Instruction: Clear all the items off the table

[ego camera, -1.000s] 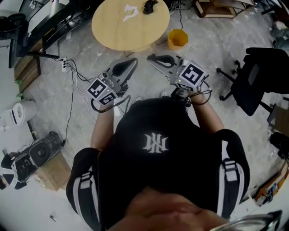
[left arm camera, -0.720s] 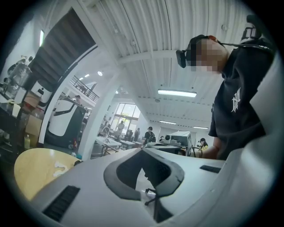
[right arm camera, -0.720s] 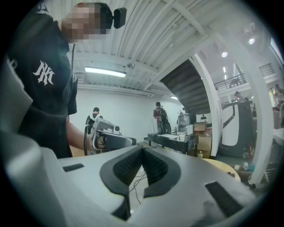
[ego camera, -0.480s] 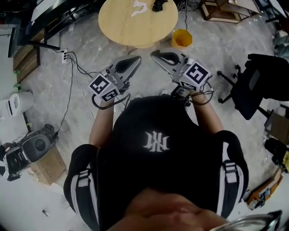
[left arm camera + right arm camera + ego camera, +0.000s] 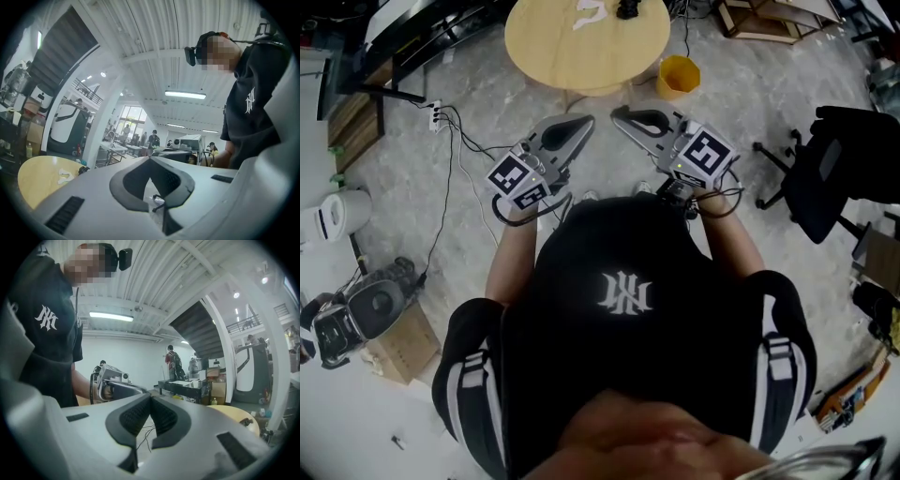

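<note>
Round pale wooden surface (image 5: pixel 581 56) well ahead, with two small things on its far side.
Left hand-held gripper (image 5: pixel 584 121) and right hand-held gripper (image 5: pixel 617 114) are both closed and empty. Best to step closer and open the jaws first. The white crumpled scrap (image 5: pixel 588 13) lies flat, its long side slanting. The small black lump (image 5: pixel 627 10) is too small to tell.

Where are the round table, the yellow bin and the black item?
round table (image 5: pixel 572 52), head view, bare wooden top.
yellow bin (image 5: pixel 679 77), head view, its yellow body.
black item (image 5: pixel 628 11), head view, its middle.
</note>
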Available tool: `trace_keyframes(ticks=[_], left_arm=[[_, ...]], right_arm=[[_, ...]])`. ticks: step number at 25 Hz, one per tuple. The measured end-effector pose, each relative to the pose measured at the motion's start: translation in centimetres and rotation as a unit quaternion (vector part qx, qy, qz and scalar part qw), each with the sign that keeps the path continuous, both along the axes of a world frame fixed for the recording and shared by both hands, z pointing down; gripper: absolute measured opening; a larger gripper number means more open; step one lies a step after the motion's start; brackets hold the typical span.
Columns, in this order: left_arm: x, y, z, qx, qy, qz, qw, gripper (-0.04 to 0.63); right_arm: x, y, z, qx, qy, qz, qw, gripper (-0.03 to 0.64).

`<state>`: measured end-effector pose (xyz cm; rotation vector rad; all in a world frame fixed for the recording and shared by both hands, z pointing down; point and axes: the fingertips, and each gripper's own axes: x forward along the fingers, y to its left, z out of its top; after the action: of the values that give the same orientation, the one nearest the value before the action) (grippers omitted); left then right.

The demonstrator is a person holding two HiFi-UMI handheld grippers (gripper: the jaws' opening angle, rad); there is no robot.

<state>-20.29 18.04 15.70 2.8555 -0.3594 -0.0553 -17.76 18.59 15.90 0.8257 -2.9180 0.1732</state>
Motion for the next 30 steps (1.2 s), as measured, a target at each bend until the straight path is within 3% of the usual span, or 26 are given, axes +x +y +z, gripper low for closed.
trace_keyframes(ticks=[9, 30], left_arm=[[0.2, 1.0, -0.5, 0.008, 0.003, 0.01, 0.9999, 0.012], [-0.1, 1.8, -0.3, 0.011, -0.005, 0.01, 0.9999, 0.014]], right_arm=[[0.4, 0.9, -0.6, -0.005, -0.018, 0.009, 1.0, 0.003], [-0.2, 1.9, -0.1, -0.008, -0.003, -0.007, 1.0, 0.003]])
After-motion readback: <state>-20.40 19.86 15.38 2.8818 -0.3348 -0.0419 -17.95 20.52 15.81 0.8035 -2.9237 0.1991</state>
